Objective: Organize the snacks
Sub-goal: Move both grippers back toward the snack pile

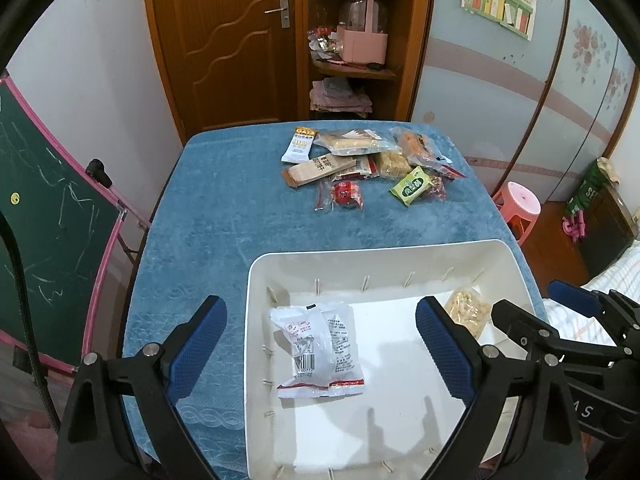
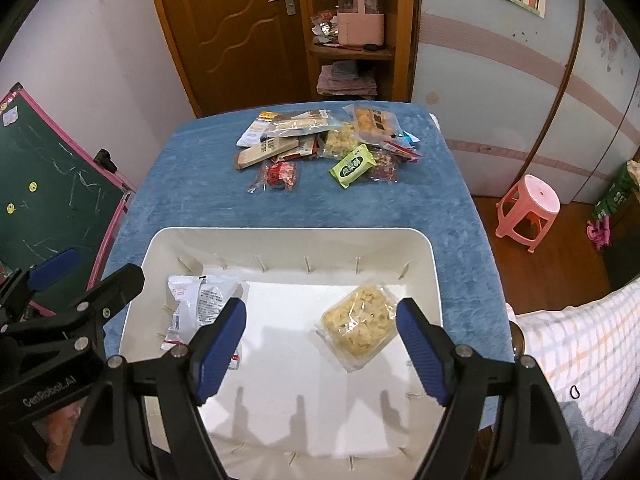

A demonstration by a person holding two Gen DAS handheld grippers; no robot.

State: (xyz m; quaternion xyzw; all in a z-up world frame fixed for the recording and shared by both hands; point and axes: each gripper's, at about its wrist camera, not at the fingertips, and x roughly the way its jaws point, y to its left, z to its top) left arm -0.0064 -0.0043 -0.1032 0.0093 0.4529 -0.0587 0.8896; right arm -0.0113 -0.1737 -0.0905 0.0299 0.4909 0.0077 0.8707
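Two packets lie in the white bin [image 1: 516,276]: a white-wrapped packet [image 1: 320,350] toward its 9 o'clock wall and a clear pack of yellow pieces [image 2: 360,326] toward 3 o'clock. Left gripper [image 1: 320,354] and right gripper [image 2: 320,350] both hang over the bin with jaws spread wide and nothing pinched; each packet lies below, apart from the blue pads.

Remaining snack pile [image 2: 320,144] sits at 12 o'clock on the blue cloth [image 1: 224,216], well apart from the bin.

Judgement: the step in hand appears to be the release, with the next reach pending. Advise lifting clear of the bin walls before crossing, and taking loose outliers first, such as the green packet [image 2: 352,166] or the red-filled wrapper [image 2: 278,176].

Limitations: the pile overlaps, so its count is uncertain; print is illegible. The bin's 6 o'clock rim is cut off behind the gripper frames. The left wrist view shows the yellow pack only partly.
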